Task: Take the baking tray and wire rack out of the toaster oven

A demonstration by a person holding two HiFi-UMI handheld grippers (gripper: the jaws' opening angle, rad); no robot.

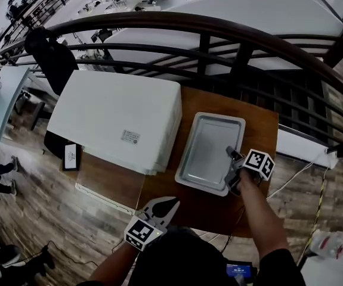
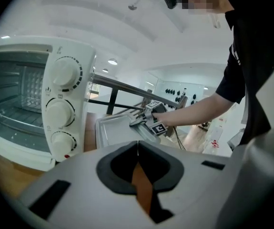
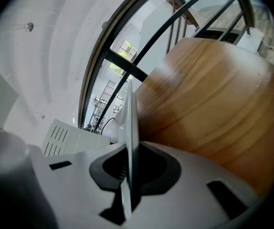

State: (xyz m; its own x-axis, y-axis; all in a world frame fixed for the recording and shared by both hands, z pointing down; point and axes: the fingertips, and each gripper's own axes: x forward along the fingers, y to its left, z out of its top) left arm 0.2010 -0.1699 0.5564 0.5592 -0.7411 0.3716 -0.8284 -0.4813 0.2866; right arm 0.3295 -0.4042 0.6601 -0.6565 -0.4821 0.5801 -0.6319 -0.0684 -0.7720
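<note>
Jaws of the right gripper [image 1: 231,154] pinch the near-right rim of the baking tray [image 1: 210,151], flat on the counter [image 1: 260,124] beside the toaster oven [image 1: 117,118]; that thin corner hold could slip or swing if lifted. Jaws of the left gripper [image 1: 172,204] (empty) are pressed together.

On the table [image 1: 204,208], the toaster oven [image 1: 114,121] filled the left half, and its open glass door [image 1: 105,183] jutted out at the near left. The baking tray [image 1: 210,151] covered most of the right half, leaving bare wood only along the near edge. A dark railing [image 1: 219,27] barred the far side.
</note>
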